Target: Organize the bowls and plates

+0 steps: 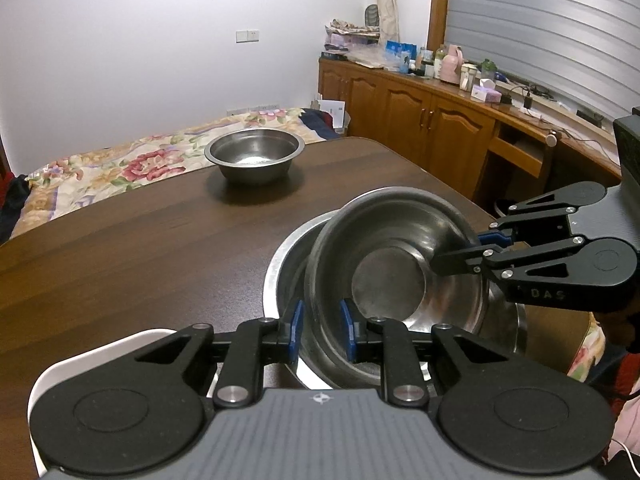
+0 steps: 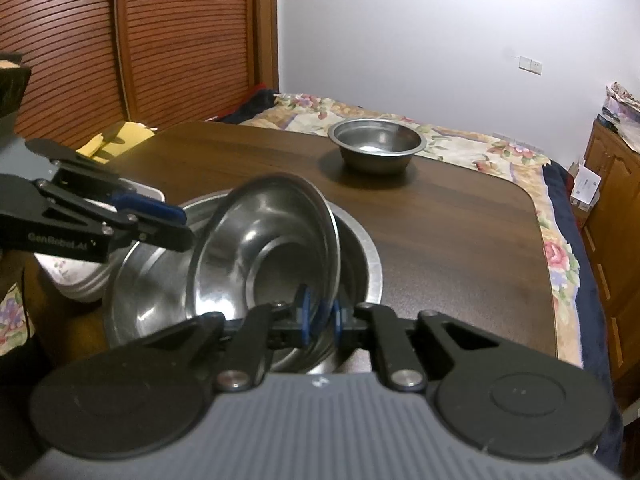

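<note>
Left wrist view: the left gripper (image 1: pixel 320 330) is clamped on the near rim of a tilted steel bowl (image 1: pixel 394 264), whose far rim is pinched by the right gripper (image 2: pixel 320 316). This bowl is seen leaning inside a larger steel basin (image 2: pixel 152 292). A second bowl (image 1: pixel 253 154) is set well apart on the dark wooden table (image 1: pixel 120 248). Beyond, a floral bedspread (image 2: pixel 560 256) and wooden cabinets (image 1: pixel 420 120) are seen; white dishes (image 2: pixel 76 280), possibly stacked, are partly hidden.

Dim indoor light; fisheye-curved edges, slight blur.
</note>
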Demonstrator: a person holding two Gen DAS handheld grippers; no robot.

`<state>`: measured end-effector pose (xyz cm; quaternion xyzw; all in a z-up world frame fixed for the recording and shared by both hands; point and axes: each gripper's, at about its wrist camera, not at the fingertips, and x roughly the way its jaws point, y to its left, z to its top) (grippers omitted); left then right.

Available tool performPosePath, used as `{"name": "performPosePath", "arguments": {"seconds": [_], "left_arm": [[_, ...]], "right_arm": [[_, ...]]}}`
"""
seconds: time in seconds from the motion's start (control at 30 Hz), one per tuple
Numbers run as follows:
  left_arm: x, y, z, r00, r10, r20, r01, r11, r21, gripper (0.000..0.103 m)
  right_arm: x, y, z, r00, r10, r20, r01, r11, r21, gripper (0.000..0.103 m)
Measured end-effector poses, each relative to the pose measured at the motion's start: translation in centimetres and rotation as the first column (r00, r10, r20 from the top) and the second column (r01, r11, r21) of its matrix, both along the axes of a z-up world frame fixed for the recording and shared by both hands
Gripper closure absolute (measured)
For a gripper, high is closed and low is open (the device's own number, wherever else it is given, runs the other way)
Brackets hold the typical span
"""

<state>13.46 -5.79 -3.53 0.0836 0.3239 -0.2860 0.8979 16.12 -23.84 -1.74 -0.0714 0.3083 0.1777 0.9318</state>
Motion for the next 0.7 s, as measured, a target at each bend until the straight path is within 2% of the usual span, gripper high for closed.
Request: {"name": "performPosePath", "arguments": {"seconds": [0.13,0.27,0.7], "left_arm": [[0.1,0.0,0.1,1.0,0.003,0.0,-0.003,1.0,-0.006,0.079],[0.2,0.1,0.1,1.0,0.009,0.001,-0.009,1.0,-0.013,0.079],[0.8,0.4,1.6,0.999,0.04,0.033,-0.039,0.998,-0.049,0.078]], "right_arm": [[0.0,0.2,-0.2,1.0,-0.004,0.013,0.004,1.0,-0.006,0.09],[0.2,0.0,-0.2,1.0,-0.012,0.021,0.012,1.0,0.022,0.082],[-0.5,-0.6,1.1,0.997,-0.043,0.066,0.04,0.998,0.046,0.08]]}}
